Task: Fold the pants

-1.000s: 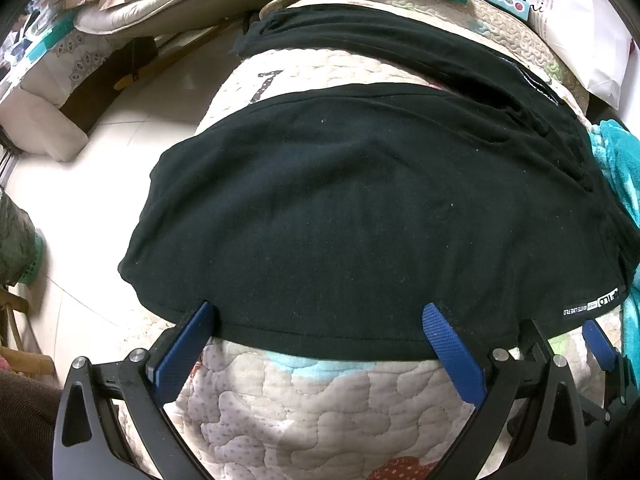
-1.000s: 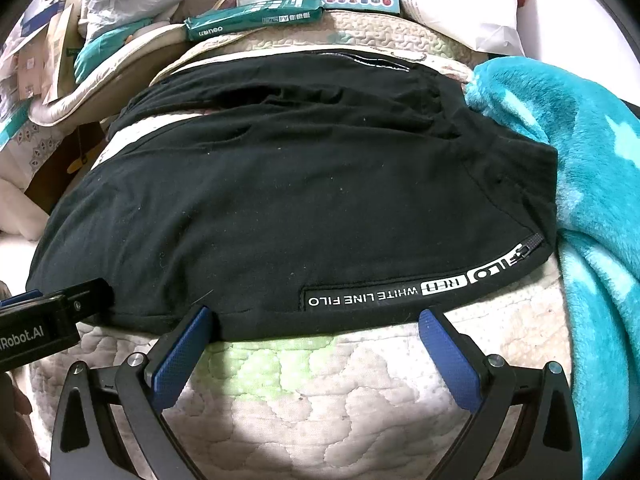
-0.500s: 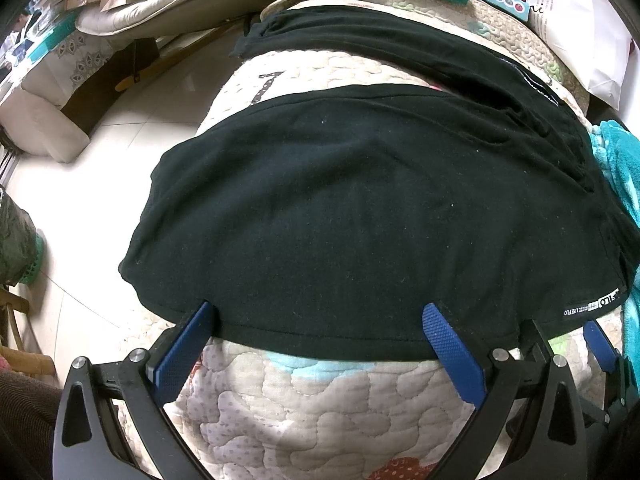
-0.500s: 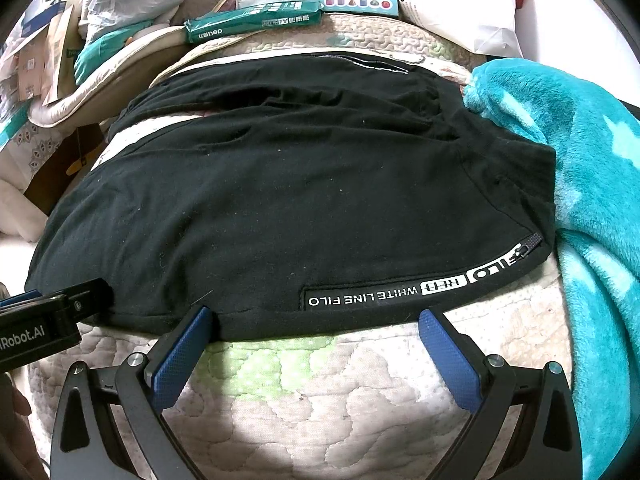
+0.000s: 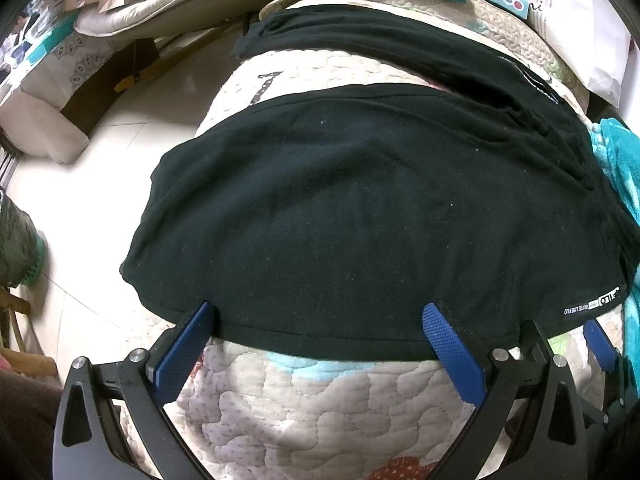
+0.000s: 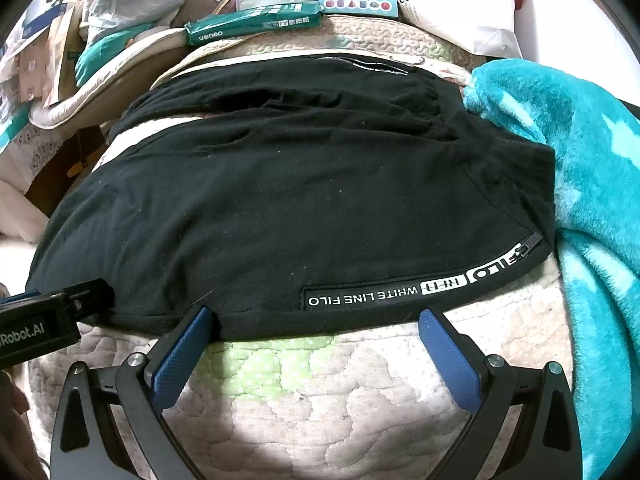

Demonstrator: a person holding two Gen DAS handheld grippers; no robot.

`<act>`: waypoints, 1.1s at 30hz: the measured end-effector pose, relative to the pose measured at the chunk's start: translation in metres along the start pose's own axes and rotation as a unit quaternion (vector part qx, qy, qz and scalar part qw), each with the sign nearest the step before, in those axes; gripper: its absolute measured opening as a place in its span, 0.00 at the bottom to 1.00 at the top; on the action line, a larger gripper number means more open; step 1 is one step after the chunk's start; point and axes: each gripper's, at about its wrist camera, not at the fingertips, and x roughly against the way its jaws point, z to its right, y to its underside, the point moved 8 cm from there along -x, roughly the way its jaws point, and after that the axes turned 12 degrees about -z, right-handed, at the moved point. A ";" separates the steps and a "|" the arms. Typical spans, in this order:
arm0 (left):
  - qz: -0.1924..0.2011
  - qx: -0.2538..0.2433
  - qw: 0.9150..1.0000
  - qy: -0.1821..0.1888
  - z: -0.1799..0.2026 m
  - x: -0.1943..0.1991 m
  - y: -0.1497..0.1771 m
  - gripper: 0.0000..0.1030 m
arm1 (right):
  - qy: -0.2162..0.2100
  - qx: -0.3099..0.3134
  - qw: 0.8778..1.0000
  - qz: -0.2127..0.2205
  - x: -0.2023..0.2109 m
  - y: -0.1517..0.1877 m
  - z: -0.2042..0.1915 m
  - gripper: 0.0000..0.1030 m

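Black pants [image 5: 360, 208] lie spread flat on a quilted bed [image 5: 320, 408], with a white "WHITE LINE FILO" print [image 6: 400, 294] along the near edge at the right. They also show in the right wrist view [image 6: 300, 208]. My left gripper [image 5: 320, 320] is open, its blue fingertips at the pants' near hem on the left side. My right gripper [image 6: 316, 320] is open, its fingertips at the near hem just below the print. Neither holds cloth.
A teal fleece blanket [image 6: 580, 200] lies along the right of the pants. Boxes and a white bag [image 6: 452, 0] crowd the far end of the bed. A tiled floor [image 5: 80, 200] drops off at the left, with clutter beyond.
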 end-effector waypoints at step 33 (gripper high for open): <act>0.129 -0.113 0.984 0.041 -0.015 0.130 -0.135 0.91 | -0.079 0.095 0.992 0.010 0.104 -0.188 0.092 1.00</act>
